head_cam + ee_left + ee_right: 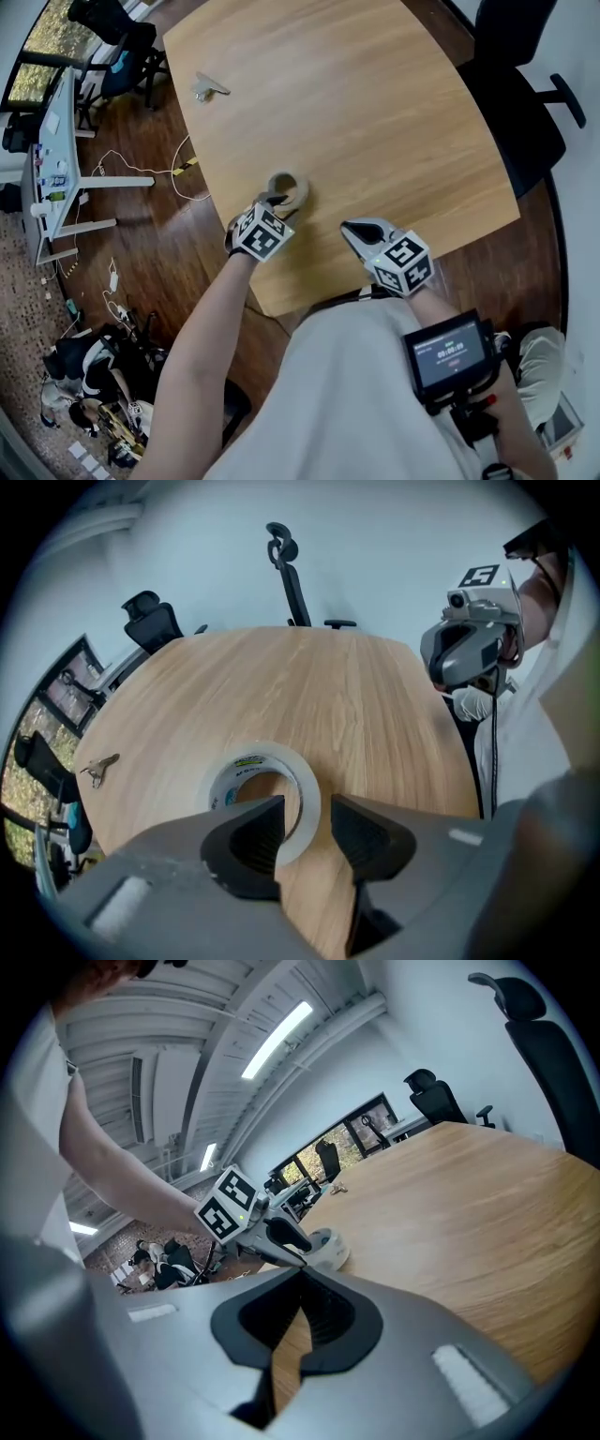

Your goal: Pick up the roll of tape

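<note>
In the head view, the tape (291,189) lies flat on the wooden tabletop (375,112), near the edge closest to the person. The left gripper (278,200) points steeply down onto it, its tips at the roll's near side. The right gripper (352,229) hangs beside it over the same edge, apart from the roll. A bunch of keys (208,88) lies well away toward the far left corner, and a black chair (516,103) stands at the far right. A small screen (448,352) sits by the person's right arm. In the left gripper view, the left gripper (307,829) has its fingers (251,841) spread. One finger reaches down into the hole of the tape (272,755) and the other stands outside the ring, so the roll's wall lies between them. A gap shows on the outer side, so the roll is not pinched. The right gripper (467,651) hovers at the right, the keys (98,769) lie at the left edge, and two chairs (286,569) stand beyond the tabletop (375,714). In the right gripper view, the right gripper (300,1276) has its fingers (342,1326) pressed together at the tips with nothing between them. Beyond them the left gripper (281,1238) stands over the tape (333,1249) on the tabletop (469,1222).
</note>
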{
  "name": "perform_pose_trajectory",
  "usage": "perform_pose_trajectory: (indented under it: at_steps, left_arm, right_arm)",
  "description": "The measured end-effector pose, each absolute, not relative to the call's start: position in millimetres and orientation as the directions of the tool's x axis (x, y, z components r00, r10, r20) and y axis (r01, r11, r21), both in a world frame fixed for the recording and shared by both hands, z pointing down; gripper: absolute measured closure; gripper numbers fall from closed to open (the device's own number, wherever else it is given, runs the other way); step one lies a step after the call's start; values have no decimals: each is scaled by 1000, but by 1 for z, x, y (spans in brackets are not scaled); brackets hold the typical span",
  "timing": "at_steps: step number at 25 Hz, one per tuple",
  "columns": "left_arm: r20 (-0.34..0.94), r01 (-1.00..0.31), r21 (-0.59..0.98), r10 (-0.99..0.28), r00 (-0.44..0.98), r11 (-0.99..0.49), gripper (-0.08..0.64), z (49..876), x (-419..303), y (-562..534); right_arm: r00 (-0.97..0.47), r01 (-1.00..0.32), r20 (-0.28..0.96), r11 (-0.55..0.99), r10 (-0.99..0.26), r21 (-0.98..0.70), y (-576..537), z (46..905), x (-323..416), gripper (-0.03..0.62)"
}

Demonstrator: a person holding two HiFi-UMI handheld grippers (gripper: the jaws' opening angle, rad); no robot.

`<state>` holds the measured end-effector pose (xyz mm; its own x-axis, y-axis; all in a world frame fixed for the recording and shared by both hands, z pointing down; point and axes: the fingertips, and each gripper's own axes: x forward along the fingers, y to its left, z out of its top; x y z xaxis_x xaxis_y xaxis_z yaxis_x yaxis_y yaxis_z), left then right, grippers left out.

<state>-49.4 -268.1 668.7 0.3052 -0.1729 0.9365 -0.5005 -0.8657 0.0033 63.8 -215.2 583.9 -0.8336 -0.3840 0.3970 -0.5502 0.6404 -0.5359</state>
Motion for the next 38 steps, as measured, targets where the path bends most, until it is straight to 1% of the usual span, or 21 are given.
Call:
perform_pose_trajectory:
  at_steps: [5, 11, 16, 19, 27, 38]
  left_arm:
    - [961, -424, 21, -98, 257, -905, 393, 687, -46, -268]
    - [972, -377, 17, -74, 225, -926, 440, 697, -48, -267]
    - [976, -357, 29, -50, 210, -934, 449, 702, -44, -268]
    - [986, -323, 20, -36, 164, -946, 457, 707, -45, -265]
    - [993, -290, -10, -43, 106, -957, 466, 708, -53, -263]
    - [995, -267, -12, -37, 92, -964, 466, 706, -54, -255]
  right_arm:
    - [-823, -566, 405, 623, -398, -540, -216, 590, 72, 588]
    - [-812, -583, 417, 605, -409, -541, -215, 593, 75, 588]
    - [-805, -593, 422, 591, -418, -547, -218, 596, 80, 588]
    - [-805, -593, 424, 589, -415, -550, -217, 597, 79, 588]
    - [-809, -588, 421, 596, -412, -547, -216, 595, 76, 588]
    - [-808, -589, 411, 601, -422, -540, -217, 593, 77, 588]
